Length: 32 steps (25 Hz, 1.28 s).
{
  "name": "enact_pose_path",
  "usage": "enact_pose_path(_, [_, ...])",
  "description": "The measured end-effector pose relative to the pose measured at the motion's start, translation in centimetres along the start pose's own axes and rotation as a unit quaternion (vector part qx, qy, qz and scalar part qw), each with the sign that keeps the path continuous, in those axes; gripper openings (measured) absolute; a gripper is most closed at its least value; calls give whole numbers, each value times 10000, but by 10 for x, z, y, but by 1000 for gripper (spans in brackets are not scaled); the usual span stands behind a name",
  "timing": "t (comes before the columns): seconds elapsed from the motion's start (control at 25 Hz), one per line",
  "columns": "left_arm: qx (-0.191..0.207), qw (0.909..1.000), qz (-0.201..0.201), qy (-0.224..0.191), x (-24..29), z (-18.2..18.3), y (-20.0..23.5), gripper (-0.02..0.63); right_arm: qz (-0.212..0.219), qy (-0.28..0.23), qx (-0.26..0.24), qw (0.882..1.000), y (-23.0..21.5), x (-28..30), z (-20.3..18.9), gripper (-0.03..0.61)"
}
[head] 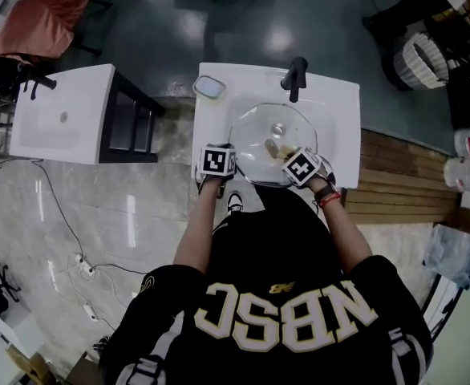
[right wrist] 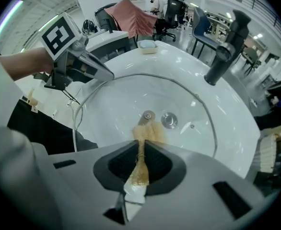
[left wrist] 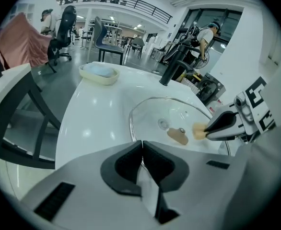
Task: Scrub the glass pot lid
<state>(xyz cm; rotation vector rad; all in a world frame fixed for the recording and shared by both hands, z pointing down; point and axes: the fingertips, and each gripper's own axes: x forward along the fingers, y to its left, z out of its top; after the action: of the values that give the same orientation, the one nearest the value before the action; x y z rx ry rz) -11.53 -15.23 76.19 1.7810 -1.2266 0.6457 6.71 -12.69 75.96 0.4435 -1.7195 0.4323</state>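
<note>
A round glass pot lid (head: 255, 131) is held over the white sink basin (head: 339, 103). My left gripper (head: 223, 152) is shut on the lid's near-left rim (left wrist: 136, 128), seen between its jaws in the left gripper view (left wrist: 142, 146). My right gripper (head: 287, 156) is shut on a tan scrub pad (right wrist: 146, 134), whose front end presses on the glass beside the lid's centre knob (right wrist: 146, 116). The pad (left wrist: 198, 131) and right gripper (left wrist: 211, 126) show across the lid from the left. The left gripper (right wrist: 109, 74) shows at the lid's far rim in the right gripper view.
A black faucet (head: 295, 77) stands at the basin's back edge. A soap dish (head: 209, 87) sits at the sink's back left corner. A second white sink unit (head: 62, 115) stands to the left, with wooden decking (head: 395, 175) to the right. The drain (right wrist: 169, 120) shows through the glass.
</note>
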Motion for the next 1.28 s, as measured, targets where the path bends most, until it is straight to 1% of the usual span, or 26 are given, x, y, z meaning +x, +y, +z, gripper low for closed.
enact_pose_path(0.12, [-98, 9999, -53, -23, 1, 0, 0, 17, 343, -16, 142, 9993, 24, 1, 1, 43])
enact_pose_path(0.16, [-130, 9999, -66, -29, 1, 0, 0, 17, 400, -47, 146, 9991, 29, 1, 3, 43])
enact_pose_path(0.24, [-173, 9998, -76, -35, 1, 0, 0, 17, 431, -205, 35, 9989, 34, 1, 15, 43])
enact_pose_path(0.4, [-202, 9998, -69, -65, 1, -1, 0, 17, 844, -468, -231, 9951, 53, 9, 39, 41])
enact_pose_path(0.52, [-211, 9997, -47, -68, 1, -1, 0, 17, 1079, -596, -197, 9922, 57, 18, 57, 41])
enact_pose_path(0.6, [-220, 9997, -24, -53, 1, -1, 0, 17, 1140, -696, -108, 9910, 54, 23, 70, 41])
enact_pose_path(0.84, [-217, 9997, 61, -32, 1, -1, 1, 17, 903, -1015, 13, 9907, 26, 46, 114, 41])
enact_pose_path(0.96, [-167, 9998, 105, 18, 2, -1, 0, 17, 583, -1007, 40, 9932, -4, 53, 127, 41])
enact_pose_path(1.0, [-148, 9998, 123, 45, 2, -1, 0, 17, 485, -1001, 71, 9938, -15, 54, 128, 41])
enact_pose_path(1.08, [-113, 9998, 154, 84, 1, -2, 0, 17, 422, -986, 230, 9940, -30, 55, 126, 41])
enact_pose_path(1.2, [-86, 9997, 196, 89, 0, -3, 3, 17, 359, -893, 453, 9943, -49, 51, 111, 41])
enact_pose_path(1.28, [-96, 9997, 189, 101, -1, -3, 4, 17, 424, -800, 536, 9944, -55, 46, 99, 41])
